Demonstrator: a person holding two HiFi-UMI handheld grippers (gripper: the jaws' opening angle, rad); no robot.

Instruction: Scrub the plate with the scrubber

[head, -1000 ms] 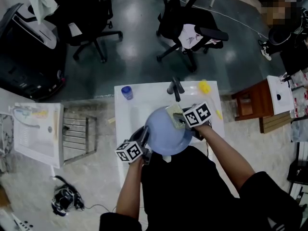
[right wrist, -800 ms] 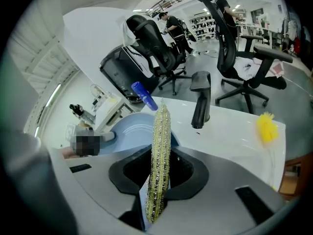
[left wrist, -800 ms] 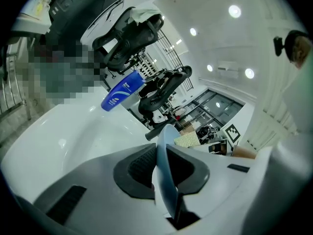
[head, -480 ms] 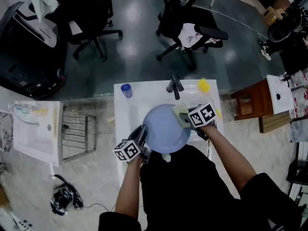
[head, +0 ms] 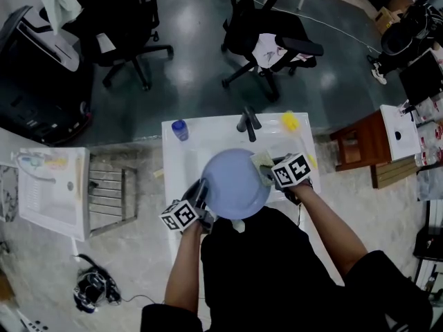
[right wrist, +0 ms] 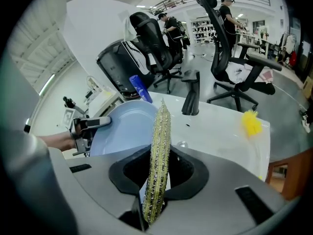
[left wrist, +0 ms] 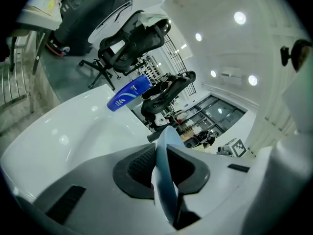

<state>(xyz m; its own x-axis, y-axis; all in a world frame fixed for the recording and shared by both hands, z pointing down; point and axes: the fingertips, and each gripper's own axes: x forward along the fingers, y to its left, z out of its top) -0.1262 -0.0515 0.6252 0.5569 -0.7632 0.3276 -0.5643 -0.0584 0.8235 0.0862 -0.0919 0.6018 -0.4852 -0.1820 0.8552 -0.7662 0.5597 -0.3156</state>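
Scrubbing step in hand: the left gripper (head: 202,195) has its jaws pinched on the near-left rim of the pale blue plate (head: 234,182), holding it over the white sink (head: 174,159), just in front of the tap (head: 248,122). The right gripper (head: 270,173) has its jaws clamped on the yellow-green scrubber (right wrist: 159,146), which sits at the plate's right edge; contact not certain from here. Judgement: next move calls for laying the scrubber's flat face on the plate and sweeping across it, with the left grip firm enough that the thin rim does not slip under the pressure
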